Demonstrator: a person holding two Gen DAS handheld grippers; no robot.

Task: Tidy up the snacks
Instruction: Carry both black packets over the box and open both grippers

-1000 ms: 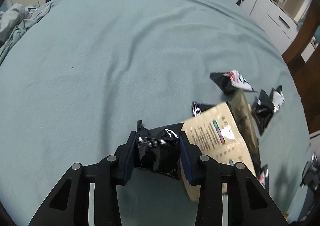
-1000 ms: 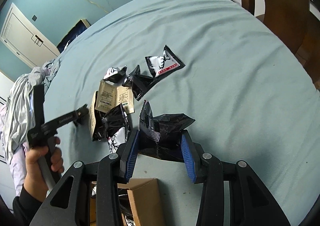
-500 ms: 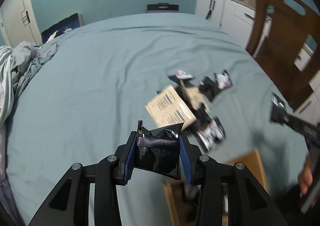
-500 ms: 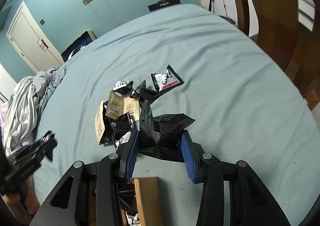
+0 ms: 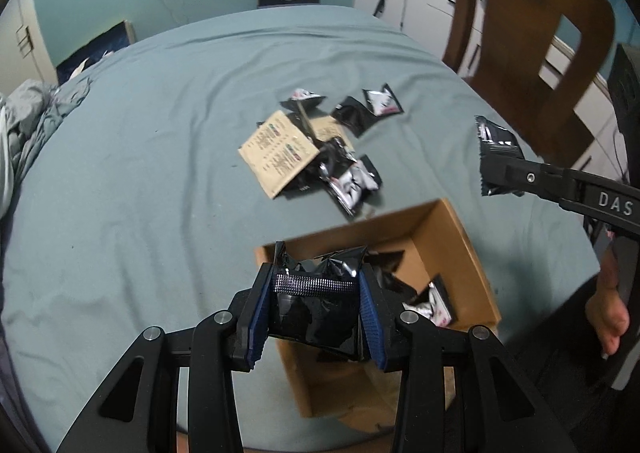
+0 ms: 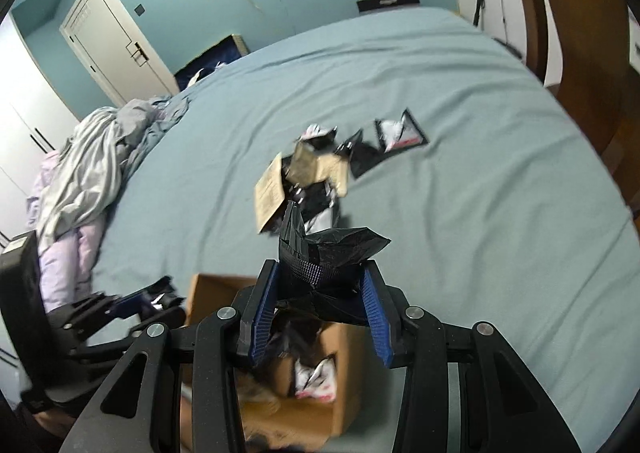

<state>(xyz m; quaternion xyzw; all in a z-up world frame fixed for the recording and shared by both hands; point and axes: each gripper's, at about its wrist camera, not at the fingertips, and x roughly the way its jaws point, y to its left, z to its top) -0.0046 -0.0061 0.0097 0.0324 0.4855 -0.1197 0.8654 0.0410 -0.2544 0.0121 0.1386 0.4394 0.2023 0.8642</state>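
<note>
Sitting open on the blue bedsheet (image 5: pixel 140 173), the cardboard box (image 5: pixel 448 237) already has a few black snack packets (image 5: pixel 434 303) lying in it. Each gripper is clamped on a crumpled black packet: the left gripper (image 5: pixel 316 303) holds its packet (image 5: pixel 316 317) above the box, the right gripper (image 6: pixel 318 299) grips another (image 6: pixel 332 253) just over the box's edge. More packets (image 5: pixel 352 181) lie loose on the sheet beyond.

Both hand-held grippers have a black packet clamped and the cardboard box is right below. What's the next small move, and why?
Probably let the left hand-held gripper open first: its black snack packet hangs over the open cardboard box, which already holds packets. The right hand-held gripper, clamped on its own black packet, sits nearer the box's far edge, so it likely needs a small shift first.
</note>
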